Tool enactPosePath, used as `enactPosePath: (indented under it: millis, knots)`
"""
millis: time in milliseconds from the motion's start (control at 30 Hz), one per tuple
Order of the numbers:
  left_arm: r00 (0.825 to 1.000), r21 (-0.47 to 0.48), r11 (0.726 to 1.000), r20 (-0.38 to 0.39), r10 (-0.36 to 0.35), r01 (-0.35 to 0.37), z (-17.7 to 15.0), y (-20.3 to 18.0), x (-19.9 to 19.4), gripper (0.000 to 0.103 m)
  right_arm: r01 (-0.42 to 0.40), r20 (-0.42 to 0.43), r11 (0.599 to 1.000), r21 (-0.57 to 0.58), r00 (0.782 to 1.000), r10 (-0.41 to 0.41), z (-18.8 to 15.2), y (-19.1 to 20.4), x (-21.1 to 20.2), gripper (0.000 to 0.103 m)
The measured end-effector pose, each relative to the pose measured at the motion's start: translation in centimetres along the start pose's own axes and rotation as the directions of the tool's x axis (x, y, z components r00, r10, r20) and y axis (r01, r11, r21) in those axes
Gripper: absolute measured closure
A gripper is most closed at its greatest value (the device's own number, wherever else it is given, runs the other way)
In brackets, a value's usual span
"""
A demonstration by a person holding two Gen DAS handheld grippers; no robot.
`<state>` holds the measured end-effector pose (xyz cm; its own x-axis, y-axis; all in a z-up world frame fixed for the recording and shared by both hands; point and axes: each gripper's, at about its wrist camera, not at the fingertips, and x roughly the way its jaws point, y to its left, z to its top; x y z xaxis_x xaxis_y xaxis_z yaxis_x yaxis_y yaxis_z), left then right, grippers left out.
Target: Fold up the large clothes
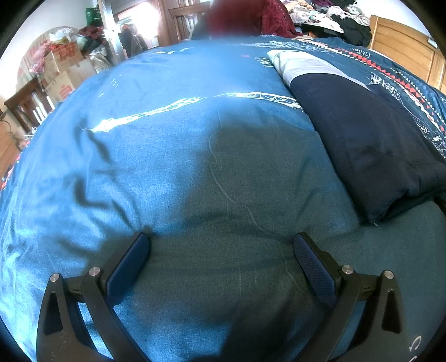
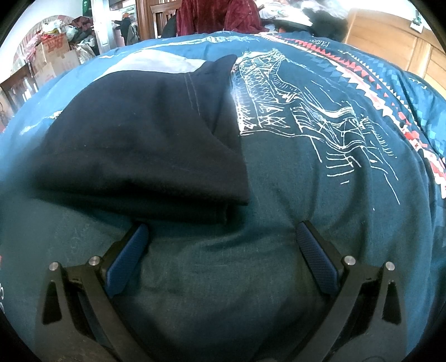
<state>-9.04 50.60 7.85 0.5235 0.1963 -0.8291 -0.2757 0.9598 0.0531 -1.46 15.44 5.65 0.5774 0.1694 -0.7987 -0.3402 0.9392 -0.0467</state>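
Nearest in the left wrist view, the left gripper (image 1: 220,242) hangs over the blue printed cotton bedcover (image 1: 156,156) with its blue-padded fingers spread wide and nothing between them. The right gripper (image 2: 221,234) is spread just as wide and empty, its left fingertip (image 2: 138,234) just beside the near hem of the dark navy folded garment with a pale grey band (image 2: 133,139). That garment lies at eleven o'clock of the right gripper and at two o'clock of the left one, flat on the bedcover. It looks already folded into a compact block, so I judge the folding step near done. Next, probably a final half fold or a release away. Farther off, at twelve o'clock, a dark red velvety cloth (image 2: 217,14) hangs beyond the bed's edge.
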Motion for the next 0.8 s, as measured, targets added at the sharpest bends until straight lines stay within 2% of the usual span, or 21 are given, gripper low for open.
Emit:
enactPosePath:
  millis: [300,367,433,533,633,733,800]
  knots:
    - [1.000,-0.001,1.000,-0.001,-0.002,0.002,0.0,0.0,0.0,0.000,-0.012,0.004,1.000,-0.023,1.000,0.012,0.3,0.0,-0.6,0.000]
    - [1.000,-0.003,1.000,-0.003,-0.007,0.007,0.0,0.1,0.0,0.000,-0.033,0.057,0.999,0.002,0.998,0.033,0.7,-0.5,-2.2,0.000]
    - [1.000,-0.007,1.000,-0.007,-0.013,0.013,0.0,0.3,0.0,0.000,-0.055,0.148,0.998,0.016,0.988,0.052,1.5,-0.7,-5.3,0.000]
    - [1.000,-0.012,1.000,-0.015,-0.026,0.025,0.1,0.5,0.1,0.000,-0.105,0.295,0.994,-0.005,0.950,0.102,3.2,-0.2,-11.2,0.000]
    - [0.999,-0.018,0.999,-0.020,-0.034,0.034,0.2,0.5,0.1,0.000,-0.139,0.393,0.988,-0.066,0.907,0.153,5.0,1.3,-17.1,0.000]
    - [0.999,-0.014,0.999,-0.035,-0.039,0.039,0.4,0.5,0.2,0.000,-0.048,0.485,0.991,-0.129,0.868,0.105,6.1,3.3,-22.2,0.000]
    - [0.998,-0.017,0.998,-0.036,-0.054,0.053,0.4,0.7,0.0,0.000,0.051,0.571,0.991,-0.125,0.820,0.030,6.2,4.8,-25.6,0.000]
